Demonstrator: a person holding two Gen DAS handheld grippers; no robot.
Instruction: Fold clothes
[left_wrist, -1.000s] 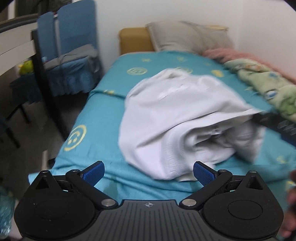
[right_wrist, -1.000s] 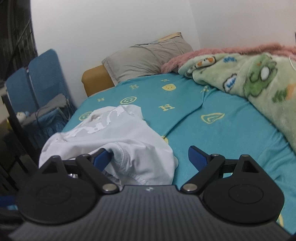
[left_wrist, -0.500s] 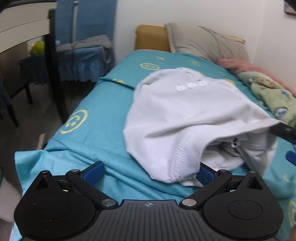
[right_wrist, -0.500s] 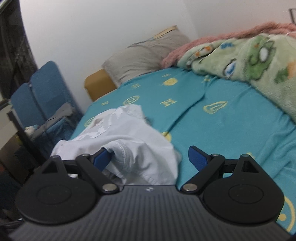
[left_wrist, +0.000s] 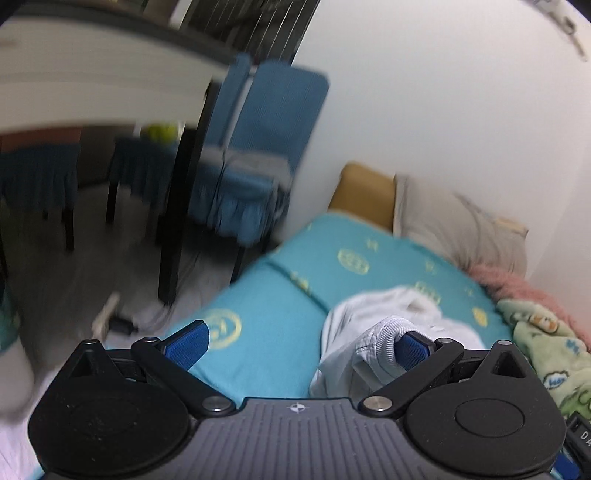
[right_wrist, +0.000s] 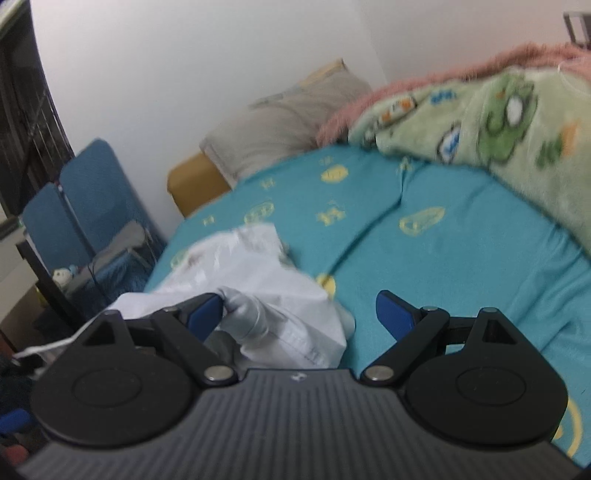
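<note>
A crumpled white garment (left_wrist: 373, 325) lies on the teal bed sheet (left_wrist: 266, 362). In the left wrist view my left gripper (left_wrist: 299, 347) is open, low over the bed's near left corner. The garment's ribbed hem drapes over its right fingertip (left_wrist: 412, 350), while the left fingertip hangs over bare sheet. In the right wrist view the same garment (right_wrist: 258, 266) sits at lower left. My right gripper (right_wrist: 299, 317) is open too, and a bunched fold of cloth presses against its left fingertip (right_wrist: 205, 317). The right fingertip stands over bare sheet.
A green cartoon blanket (right_wrist: 498, 122) and a pink fleece (right_wrist: 406, 88) pile along the bed's right side. A grey pillow (right_wrist: 288, 118) leans at the head. Blue chairs (left_wrist: 258, 155) and a dark table leg (left_wrist: 181, 206) stand left of the bed.
The left view has swung up and left toward the chairs, with blur. The garment's hem now sits over the left gripper's right fingertip. The right gripper has edged forward against the cloth.
</note>
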